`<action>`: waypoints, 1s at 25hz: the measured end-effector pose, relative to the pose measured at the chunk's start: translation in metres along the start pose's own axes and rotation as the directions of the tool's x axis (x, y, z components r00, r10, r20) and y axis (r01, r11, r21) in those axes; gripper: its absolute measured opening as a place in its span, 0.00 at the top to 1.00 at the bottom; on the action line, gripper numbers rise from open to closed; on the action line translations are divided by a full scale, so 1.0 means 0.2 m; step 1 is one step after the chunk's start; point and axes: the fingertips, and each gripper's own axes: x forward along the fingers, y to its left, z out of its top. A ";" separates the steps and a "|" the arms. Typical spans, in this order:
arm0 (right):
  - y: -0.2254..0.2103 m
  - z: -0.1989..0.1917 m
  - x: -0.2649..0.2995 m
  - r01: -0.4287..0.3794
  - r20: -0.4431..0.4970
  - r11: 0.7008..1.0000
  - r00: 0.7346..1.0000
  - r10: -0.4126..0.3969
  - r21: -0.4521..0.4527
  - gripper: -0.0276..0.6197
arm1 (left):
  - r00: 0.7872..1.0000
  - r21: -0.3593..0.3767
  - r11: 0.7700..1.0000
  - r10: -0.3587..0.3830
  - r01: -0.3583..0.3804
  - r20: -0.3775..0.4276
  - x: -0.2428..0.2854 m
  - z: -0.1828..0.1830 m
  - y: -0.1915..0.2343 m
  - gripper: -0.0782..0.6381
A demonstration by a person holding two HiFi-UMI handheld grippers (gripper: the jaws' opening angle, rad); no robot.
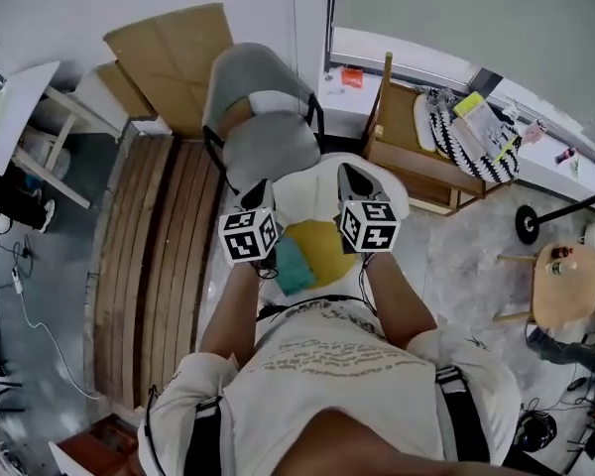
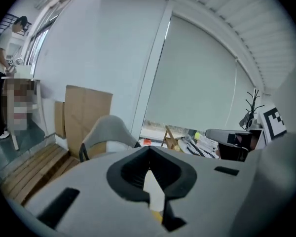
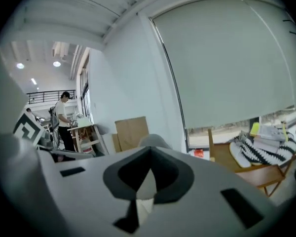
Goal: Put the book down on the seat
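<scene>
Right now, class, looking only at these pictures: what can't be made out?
- Book: head view, cover partly hidden by the left gripper and right gripper; title unreadable.
- Seat of the grey chair: both gripper views, hidden behind the gripper bodies.
- Things on the round table: head view, too small to name.

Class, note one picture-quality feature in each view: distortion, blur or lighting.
Head view: the fisheye lens bends the window frame, and the light is even. Left gripper view: black corners, and the blind looks bowed. Right gripper view: black corners, with ceiling lamps as small bright spots.
</scene>
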 end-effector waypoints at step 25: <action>0.17 0.71 -0.27 0.010 0.385 0.995 0.922 0.031 -0.103 0.92 | 0.946 0.260 0.966 -0.078 -0.007 0.316 -0.34 0.82 -0.34 0.86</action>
